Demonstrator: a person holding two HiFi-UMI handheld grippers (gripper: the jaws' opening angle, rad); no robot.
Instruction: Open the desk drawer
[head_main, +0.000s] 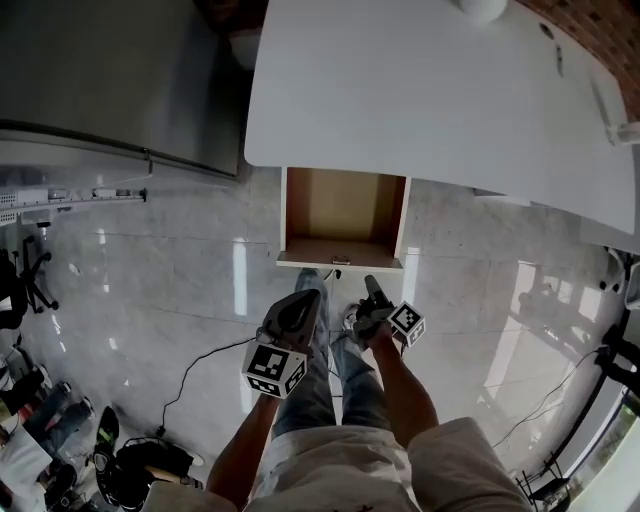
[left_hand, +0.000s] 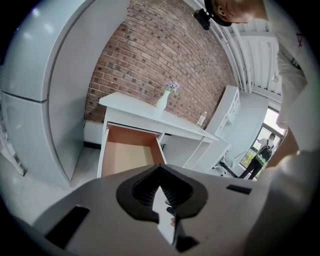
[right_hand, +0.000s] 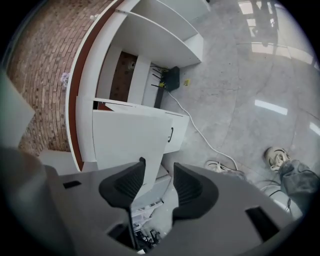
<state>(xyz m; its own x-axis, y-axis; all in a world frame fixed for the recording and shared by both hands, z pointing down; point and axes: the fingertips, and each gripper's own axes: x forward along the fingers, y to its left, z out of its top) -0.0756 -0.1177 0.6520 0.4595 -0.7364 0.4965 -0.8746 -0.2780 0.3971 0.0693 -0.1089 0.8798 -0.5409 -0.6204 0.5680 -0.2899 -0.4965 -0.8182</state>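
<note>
Drawer (head_main: 343, 225) sits pulled well out from under the white worktop (head_main: 430, 90), empty. Right hand-held gripper (right_hand: 157, 177) gapes wide, nothing in it, just shy of the drawer front; left hand-held gripper (left_hand: 160, 172) pinched closed. Danger now: a stray nudge shoves it back in, I'd say.

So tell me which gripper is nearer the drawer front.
Right, narrowly. The right gripper hovers just short of the drawer front, toward its right; the left gripper slightly farther back.
</note>
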